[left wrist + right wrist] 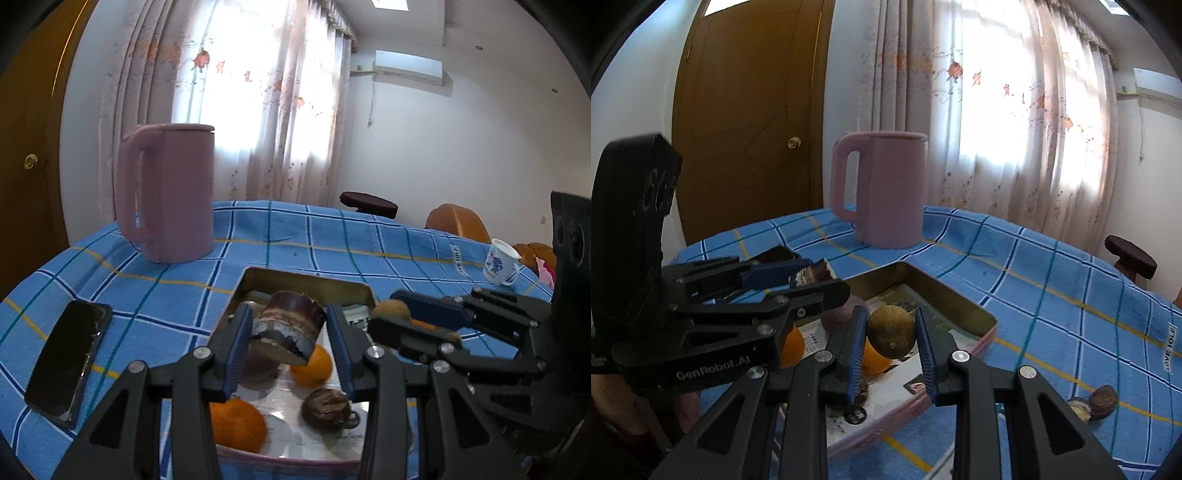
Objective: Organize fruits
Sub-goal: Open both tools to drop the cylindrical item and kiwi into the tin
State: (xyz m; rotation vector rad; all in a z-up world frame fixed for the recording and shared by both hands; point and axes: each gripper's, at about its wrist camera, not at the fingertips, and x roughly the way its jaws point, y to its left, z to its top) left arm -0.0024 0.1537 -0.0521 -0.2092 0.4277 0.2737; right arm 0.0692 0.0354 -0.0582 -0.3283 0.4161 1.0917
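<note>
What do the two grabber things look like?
Both are made of black plastic bars joined with shiny silver bolts. Each gripper has two fingers lined with ridged blue pads. The left gripper has white letters on its side reading "GenRobot.AI", seen from the right wrist view. The right gripper looks the same. No cables or sleeves show.

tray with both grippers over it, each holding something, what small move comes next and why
Probably lower both and let go. The left gripper holds a brown cut chunk and the right gripper a round brownish fruit, both already above the tray where oranges lie.
</note>
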